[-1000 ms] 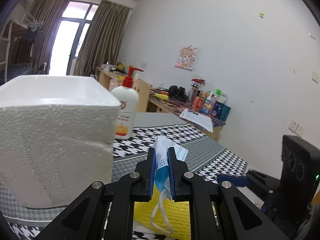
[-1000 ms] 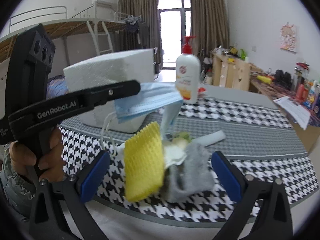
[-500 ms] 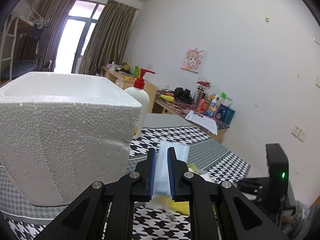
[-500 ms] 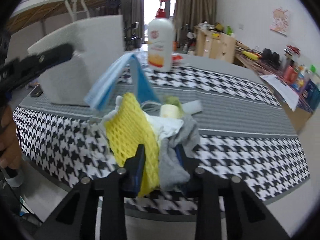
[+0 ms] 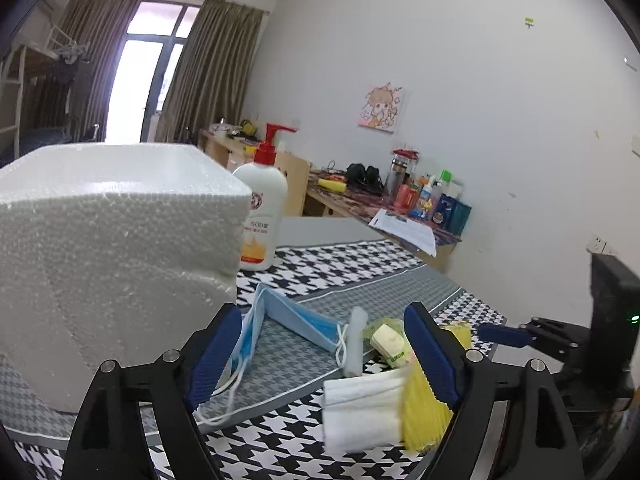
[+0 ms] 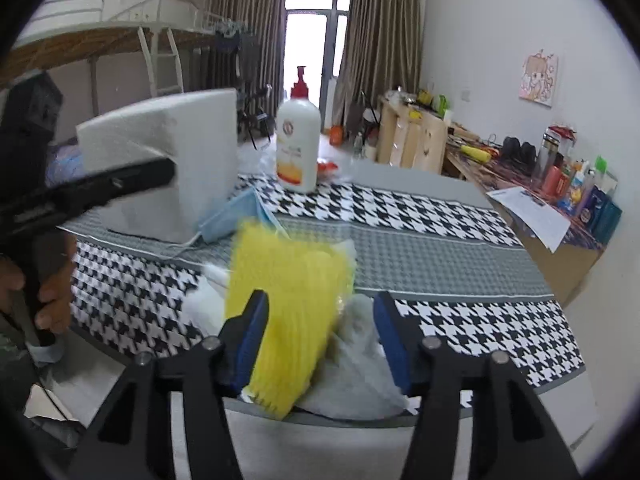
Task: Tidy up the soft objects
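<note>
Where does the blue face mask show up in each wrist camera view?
Left wrist: the blue face mask lies low centre, just past the open left gripper, beside the foam box.
Right wrist: mask left of centre, against the box.
Shared landmark: the pump bottle.

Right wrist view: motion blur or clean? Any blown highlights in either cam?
Right wrist view: the yellow mesh sponge and white cloth between the open fingers are smeared by motion; the far room stays fairly sharp. The balcony door is blown out. Left wrist view: mostly sharp, door overexposed, fisheye bending at the edges.
</note>
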Action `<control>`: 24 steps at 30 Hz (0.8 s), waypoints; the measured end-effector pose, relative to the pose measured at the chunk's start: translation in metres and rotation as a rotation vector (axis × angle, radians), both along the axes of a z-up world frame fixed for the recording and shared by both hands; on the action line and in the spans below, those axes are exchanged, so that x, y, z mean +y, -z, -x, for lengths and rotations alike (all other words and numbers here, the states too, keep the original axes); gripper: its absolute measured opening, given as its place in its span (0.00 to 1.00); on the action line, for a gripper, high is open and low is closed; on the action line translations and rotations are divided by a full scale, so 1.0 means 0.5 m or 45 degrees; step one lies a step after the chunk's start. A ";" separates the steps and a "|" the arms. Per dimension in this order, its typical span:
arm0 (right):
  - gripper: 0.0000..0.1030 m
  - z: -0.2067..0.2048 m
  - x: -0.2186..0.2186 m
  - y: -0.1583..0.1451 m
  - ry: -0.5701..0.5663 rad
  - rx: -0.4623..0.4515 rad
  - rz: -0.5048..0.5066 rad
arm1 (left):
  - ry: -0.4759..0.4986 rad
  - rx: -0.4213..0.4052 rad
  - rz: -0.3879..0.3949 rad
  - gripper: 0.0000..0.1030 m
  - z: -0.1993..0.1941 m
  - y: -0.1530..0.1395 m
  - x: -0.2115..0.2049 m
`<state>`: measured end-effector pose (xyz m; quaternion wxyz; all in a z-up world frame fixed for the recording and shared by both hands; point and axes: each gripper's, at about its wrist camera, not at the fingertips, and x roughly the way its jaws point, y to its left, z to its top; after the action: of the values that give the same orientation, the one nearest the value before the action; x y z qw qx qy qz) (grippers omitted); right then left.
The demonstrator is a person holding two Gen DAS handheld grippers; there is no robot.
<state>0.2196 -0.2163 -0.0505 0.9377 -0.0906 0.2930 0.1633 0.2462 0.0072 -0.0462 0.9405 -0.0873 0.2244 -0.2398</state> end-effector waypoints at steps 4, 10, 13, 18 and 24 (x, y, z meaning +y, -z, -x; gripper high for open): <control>0.62 0.009 0.008 0.008 0.003 0.027 0.017 | -0.008 0.039 -0.046 0.82 -0.006 0.012 -0.006; 0.62 0.017 0.013 0.041 -0.047 0.135 -0.034 | -0.024 0.059 -0.075 0.84 -0.007 0.021 -0.012; 0.62 0.024 0.025 0.057 -0.034 0.151 0.000 | -0.024 0.049 -0.085 0.84 -0.002 0.020 -0.016; 0.62 0.018 0.033 0.079 -0.010 0.178 0.019 | -0.028 0.039 -0.113 0.84 0.000 0.021 -0.024; 0.52 0.006 0.026 0.100 0.023 0.209 0.039 | -0.029 0.027 -0.115 0.85 0.004 0.019 -0.027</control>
<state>0.2168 -0.2031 -0.1008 0.9104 -0.0887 0.3721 0.1573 0.2443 -0.0065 -0.0555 0.9437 -0.0499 0.2441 -0.2177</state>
